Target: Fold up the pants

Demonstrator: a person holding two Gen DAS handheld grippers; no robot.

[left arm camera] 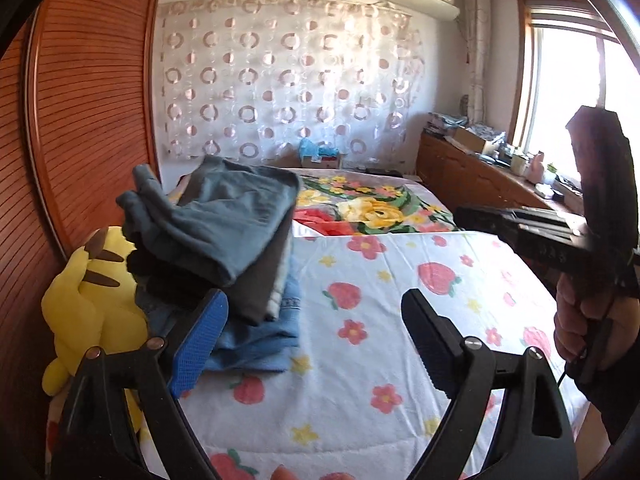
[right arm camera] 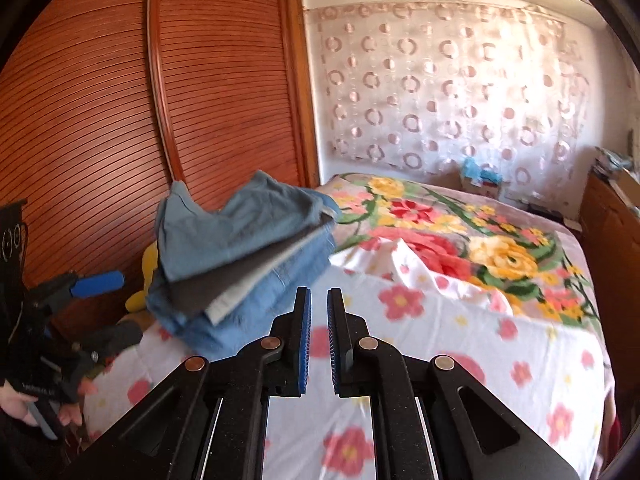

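Folded pants (right arm camera: 244,248) stacked at ten o'clock on the bed (right arm camera: 420,360), left tool (left arm camera: 316,340) wide open, right tool (right arm camera: 319,344) nearly closed, both empty — next pair needs fetching, I'd say.

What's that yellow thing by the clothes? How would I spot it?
Start at the brown slatted wardrobe door beside the bed. At its foot, squeezed against the stack of folded pants, sits a plush toy. It is the only bright yellow thing there, with dark-tipped ears, while the clothes are blue and grey.
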